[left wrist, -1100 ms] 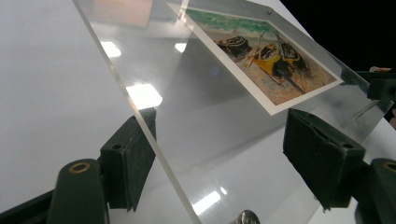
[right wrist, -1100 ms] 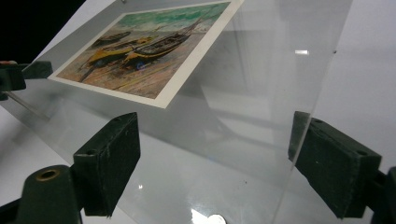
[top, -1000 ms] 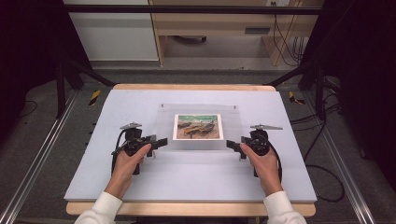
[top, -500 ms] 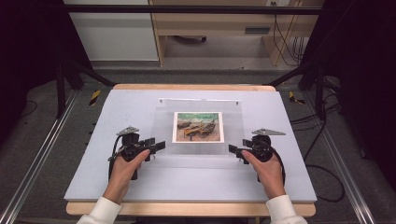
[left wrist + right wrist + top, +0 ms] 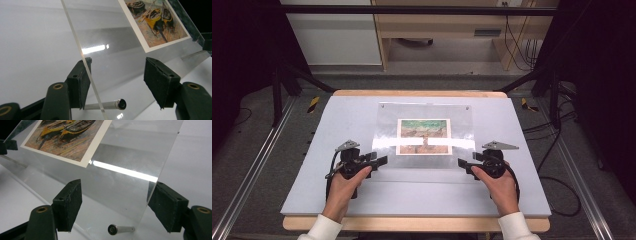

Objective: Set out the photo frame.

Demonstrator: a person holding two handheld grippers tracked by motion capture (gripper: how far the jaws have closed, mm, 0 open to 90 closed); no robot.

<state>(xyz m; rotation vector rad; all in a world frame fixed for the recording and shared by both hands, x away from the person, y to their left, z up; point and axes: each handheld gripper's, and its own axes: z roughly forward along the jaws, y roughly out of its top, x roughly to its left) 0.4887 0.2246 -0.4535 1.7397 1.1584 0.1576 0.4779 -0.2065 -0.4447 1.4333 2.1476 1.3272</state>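
Clear acrylic frame (image 5: 424,131) sits mid-desk, on the white desk (image 5: 337,125) mat, holding a print of beached boats (image 5: 423,136) between its panes; glare band across the lower part. Near edge of the frame is tilted up off the mat in both gripper views, with a metal standoff pin (image 5: 110,104) visible under each near corner. Left gripper (image 5: 379,161) at the near left corner: jaws have just been closing, still apart, the pane's edge runs between them, just beside or touching one pad, other pad clear of it. Right gripper (image 5: 461,163) at the near right corner: same story, jaws closing but apart, pane corner between them, cannot tell if either pad touches. Open mat on all sides of the frame, widest toward the person. No legible writing on print or frame.
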